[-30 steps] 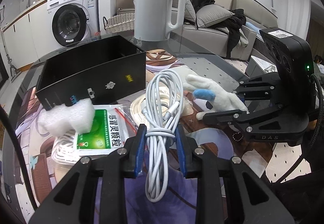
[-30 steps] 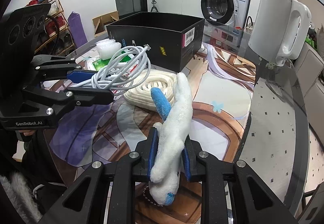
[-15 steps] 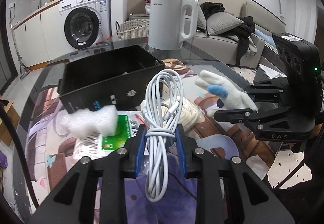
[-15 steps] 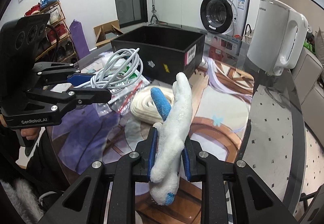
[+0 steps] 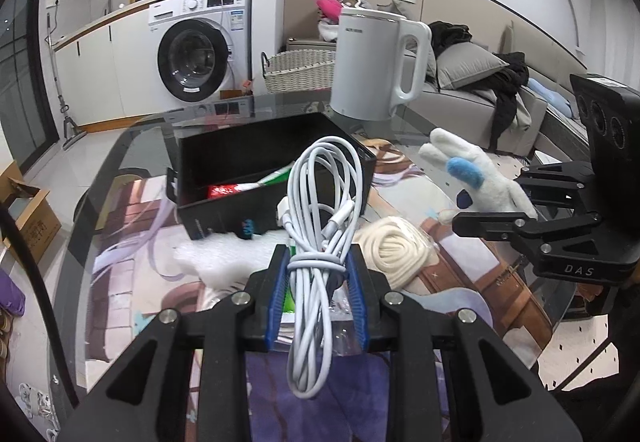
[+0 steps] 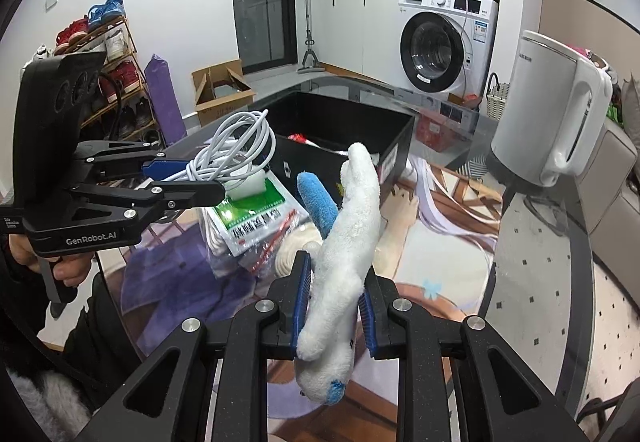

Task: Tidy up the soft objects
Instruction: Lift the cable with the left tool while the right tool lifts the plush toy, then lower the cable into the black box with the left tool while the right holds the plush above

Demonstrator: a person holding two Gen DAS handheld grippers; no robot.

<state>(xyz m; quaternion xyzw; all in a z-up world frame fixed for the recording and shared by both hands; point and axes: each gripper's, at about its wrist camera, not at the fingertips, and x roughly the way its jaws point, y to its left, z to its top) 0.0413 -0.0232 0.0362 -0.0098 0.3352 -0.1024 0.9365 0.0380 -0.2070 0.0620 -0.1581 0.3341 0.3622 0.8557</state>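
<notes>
My left gripper (image 5: 318,274) is shut on a bundled white cable (image 5: 320,210) and holds it in the air in front of the open black box (image 5: 224,210). My right gripper (image 6: 334,282) is shut on a white plush toy with blue fins (image 6: 348,242), held above the table to the right of the box (image 6: 396,146). The plush (image 5: 476,178) and right gripper (image 5: 496,208) show in the left wrist view. The cable (image 6: 236,158) and left gripper (image 6: 188,178) show in the right wrist view. A red-and-green item (image 5: 248,184) lies inside the box.
On the glass table lie a coil of cream rope (image 5: 394,252), white foam (image 5: 224,258) and a green-and-white packet (image 6: 256,218). A white electric kettle (image 5: 374,70) stands behind the box. A washing machine (image 6: 440,42) and a sofa (image 5: 480,90) are beyond the table.
Both grippers have risen with their loads. The view now looks down into the black box, which sits lower and nearer in both views.
</notes>
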